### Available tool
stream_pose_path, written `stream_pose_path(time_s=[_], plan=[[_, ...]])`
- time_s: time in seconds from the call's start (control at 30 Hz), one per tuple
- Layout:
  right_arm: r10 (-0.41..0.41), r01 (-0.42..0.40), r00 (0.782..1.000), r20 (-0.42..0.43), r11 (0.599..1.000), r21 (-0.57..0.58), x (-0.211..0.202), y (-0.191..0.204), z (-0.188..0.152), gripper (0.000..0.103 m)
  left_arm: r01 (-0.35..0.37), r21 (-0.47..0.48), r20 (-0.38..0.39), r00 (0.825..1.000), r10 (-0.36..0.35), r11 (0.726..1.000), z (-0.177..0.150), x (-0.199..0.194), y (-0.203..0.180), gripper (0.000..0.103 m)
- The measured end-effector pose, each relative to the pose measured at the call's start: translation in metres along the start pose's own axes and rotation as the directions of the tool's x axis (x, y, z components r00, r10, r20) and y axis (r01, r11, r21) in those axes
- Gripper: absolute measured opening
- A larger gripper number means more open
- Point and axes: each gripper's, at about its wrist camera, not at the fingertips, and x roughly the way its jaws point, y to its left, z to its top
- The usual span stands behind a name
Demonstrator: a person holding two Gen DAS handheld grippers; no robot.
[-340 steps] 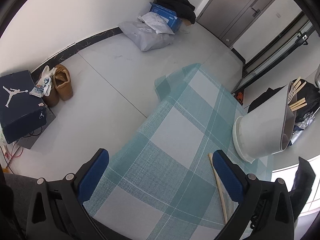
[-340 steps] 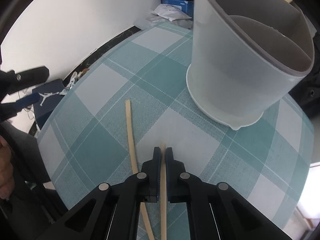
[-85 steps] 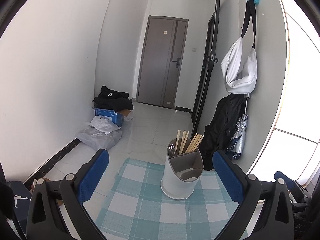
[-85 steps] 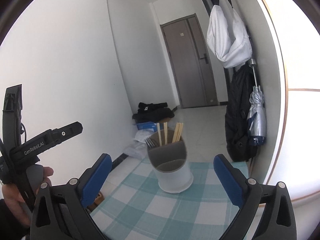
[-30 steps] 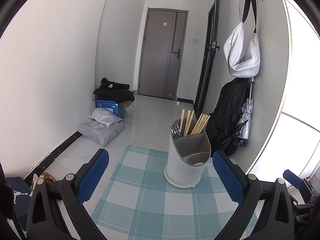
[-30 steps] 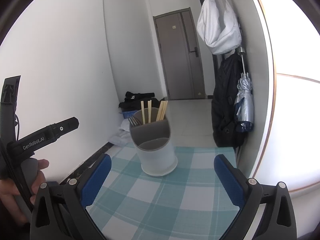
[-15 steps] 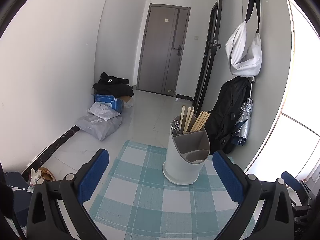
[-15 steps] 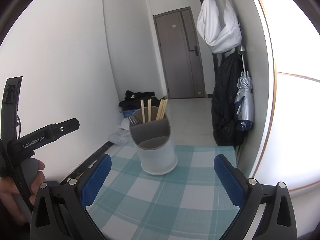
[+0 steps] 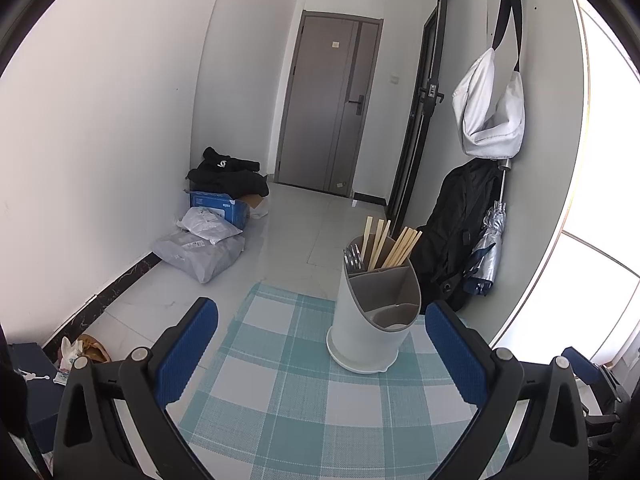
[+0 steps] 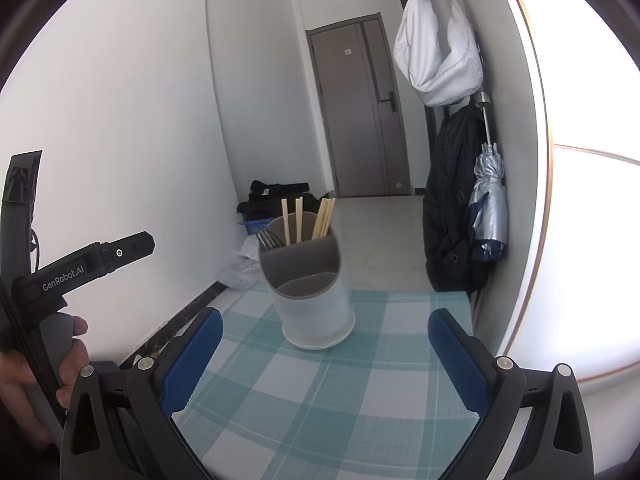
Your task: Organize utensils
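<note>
left gripper [image 9: 320, 356] fingers wide apart, empty | right gripper [image 10: 325, 354] same, both pulled back since the last chopstick pick | desk [image 10: 360, 392] now bare | holder [image 10: 310, 292] near far edge: chopsticks [image 10: 298, 220] and forks [image 10: 267, 238] in back compartment, front empty | sorting looks done

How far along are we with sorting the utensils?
Looks finished: chopsticks and forks stand in the holder's back compartments. Nothing in hand: left gripper and right gripper are open, empty. No loose utensils show on the checked cloth, so nothing visible remains.
</note>
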Motion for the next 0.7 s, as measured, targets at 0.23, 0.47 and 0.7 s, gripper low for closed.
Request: stream_pose_path(time_s=[0.23, 0.47, 0.7], plan=[[0.001, -0.001, 1.000, -0.002, 1.000, -0.008, -0.0014, 0.0014, -0.0009, 0.103, -0.024, 0.019, 0.027, 0.999, 0.024, 1.000, -0.0007, -0.0044, -0.0036, 0.102], [0.002, -0.003, 1.000, -0.003, 1.000, -0.018, -0.0013, 0.0023, -0.0013, 0.103, -0.024, 0.004, 0.030, 0.999, 0.023, 1.000, -0.0005, -0.0047, -0.0006, 0.102], [0.005, -0.005, 1.000, -0.008, 1.000, -0.019, 0.0007, 0.0029, -0.0023, 0.103, 0.001, -0.015, 0.029, 1.000, 0.000, 1.000, -0.0007, -0.0048, 0.0011, 0.102]])
